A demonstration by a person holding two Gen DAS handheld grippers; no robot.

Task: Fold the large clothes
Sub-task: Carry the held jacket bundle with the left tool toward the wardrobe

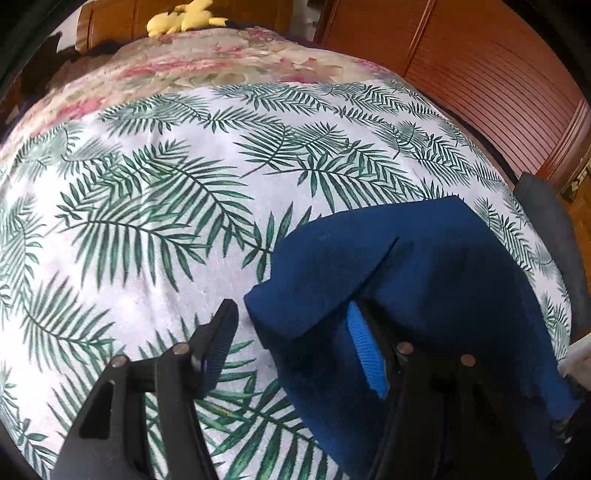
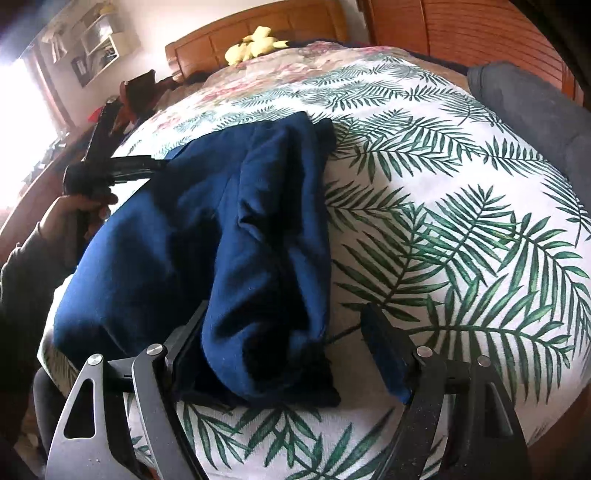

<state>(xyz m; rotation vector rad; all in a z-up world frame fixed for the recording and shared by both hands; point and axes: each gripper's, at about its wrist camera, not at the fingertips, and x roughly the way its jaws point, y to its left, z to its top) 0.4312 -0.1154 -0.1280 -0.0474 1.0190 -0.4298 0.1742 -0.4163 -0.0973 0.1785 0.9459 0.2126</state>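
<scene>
- A dark blue garment (image 2: 207, 236) is seen lying bunched and partly folded on a bed covered by a white sheet printed with green palm fronds (image 1: 147, 206).
- In the right wrist view the garment is spread from the near edge of the bed toward the middle, with a thick rolled fold running along its right side.
- The left tool (image 1: 291, 325) is held with its fingers spread; the left finger (image 1: 221, 332) is seen over bare sheet, while the right finger is draped by the blue cloth, only its bright blue pad (image 1: 364, 350) showing.
- No pinch on the cloth can be seen at the left tool: the garment is laid over one finger, not pressed between both.
- The right tool (image 2: 284, 332) is also held spread wide, with the near end of the rolled fold lying between its fingers; the left finger is touched by the cloth, the right finger (image 2: 384, 347) is apart from it over the sheet.
- In the right wrist view the left tool (image 2: 122, 166) is seen at the far left edge of the garment, gripped by a hand (image 2: 74, 210) in a dark sleeve.
- A floral bedspread (image 1: 207, 70) is laid beyond the palm sheet, and a yellow soft toy (image 2: 255, 44) is seen near the wooden headboard (image 2: 221, 33).
</scene>
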